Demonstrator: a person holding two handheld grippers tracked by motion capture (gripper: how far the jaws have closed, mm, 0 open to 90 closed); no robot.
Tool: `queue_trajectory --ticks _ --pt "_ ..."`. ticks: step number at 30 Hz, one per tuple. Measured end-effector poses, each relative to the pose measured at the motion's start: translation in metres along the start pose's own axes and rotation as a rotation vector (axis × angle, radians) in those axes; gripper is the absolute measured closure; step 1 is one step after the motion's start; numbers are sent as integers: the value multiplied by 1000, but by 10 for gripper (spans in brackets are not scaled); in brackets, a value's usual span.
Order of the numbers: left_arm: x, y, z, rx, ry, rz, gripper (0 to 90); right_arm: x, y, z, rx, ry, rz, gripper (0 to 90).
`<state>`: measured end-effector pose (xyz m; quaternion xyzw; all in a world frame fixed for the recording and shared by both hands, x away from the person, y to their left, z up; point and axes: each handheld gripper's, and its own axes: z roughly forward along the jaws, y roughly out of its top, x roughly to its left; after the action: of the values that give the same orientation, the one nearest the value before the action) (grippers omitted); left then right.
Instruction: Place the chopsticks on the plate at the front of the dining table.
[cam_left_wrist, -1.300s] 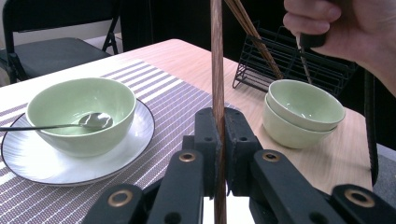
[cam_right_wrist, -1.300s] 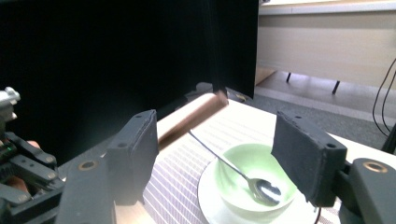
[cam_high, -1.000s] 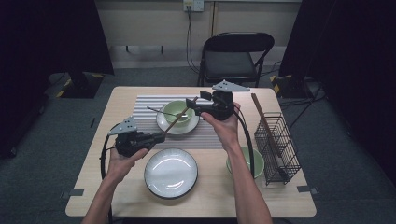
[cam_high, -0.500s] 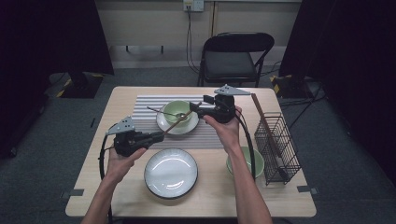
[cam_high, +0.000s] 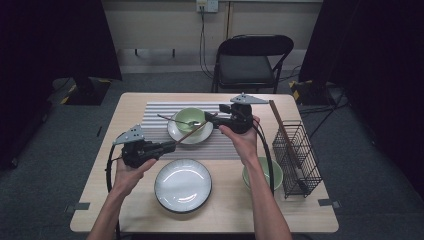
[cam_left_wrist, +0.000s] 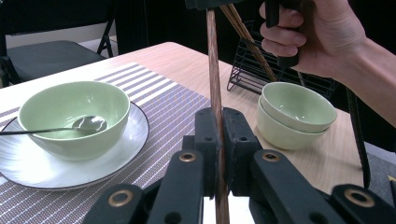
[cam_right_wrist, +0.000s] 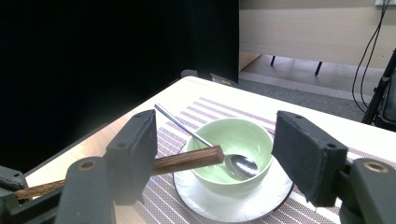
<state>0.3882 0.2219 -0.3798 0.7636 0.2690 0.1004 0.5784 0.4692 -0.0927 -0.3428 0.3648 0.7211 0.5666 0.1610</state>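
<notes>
Left gripper (cam_high: 169, 145) sits low over the table's near-left part, jaws clamped tight on a brown wooden chopstick (cam_high: 192, 132). In the left gripper view the chopstick (cam_left_wrist: 215, 88) runs straight up out of the closed pads toward the other hand.

Right gripper (cam_high: 212, 119) held above the striped placemat (cam_high: 155, 111), jaws spread wide. The free end of the chopstick (cam_right_wrist: 187, 160) pokes in between them, lying against the left-hand pad (cam_right_wrist: 135, 149) in the right gripper view and well clear of the other pad. No squeeze on it from this side.

Chopstick spans the gap between the two grippers, slanting up across the near edge of the white saucer (cam_high: 175, 132).

On that saucer: a green bowl (cam_high: 190, 119) with a metal spoon (cam_high: 175, 120) resting in it, handle out over the rim to the left.

Nearer the person, a white plate (cam_high: 183, 185) sits on bare table (cam_high: 100, 200). To its right, stacked green bowls (cam_high: 272, 175), partly behind the right forearm.

Far right: black wire rack (cam_high: 297, 155) with more chopsticks (cam_high: 281, 127) leaning out of it.

Beyond the table, a black folding chair (cam_high: 252, 62).
</notes>
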Motion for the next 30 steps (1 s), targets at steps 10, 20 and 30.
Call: queue_trajectory --ticks 10,20,30 --pt "0 -1 3 7 0 9 856 -1 0 0 4 9 -5 285" --pt "4 -4 3 11 18 0 856 1 4 -11 10 2 -26 216" --pt "12 -9 3 25 47 -38 856 -3 -2 -28 32 -7 -40 188"
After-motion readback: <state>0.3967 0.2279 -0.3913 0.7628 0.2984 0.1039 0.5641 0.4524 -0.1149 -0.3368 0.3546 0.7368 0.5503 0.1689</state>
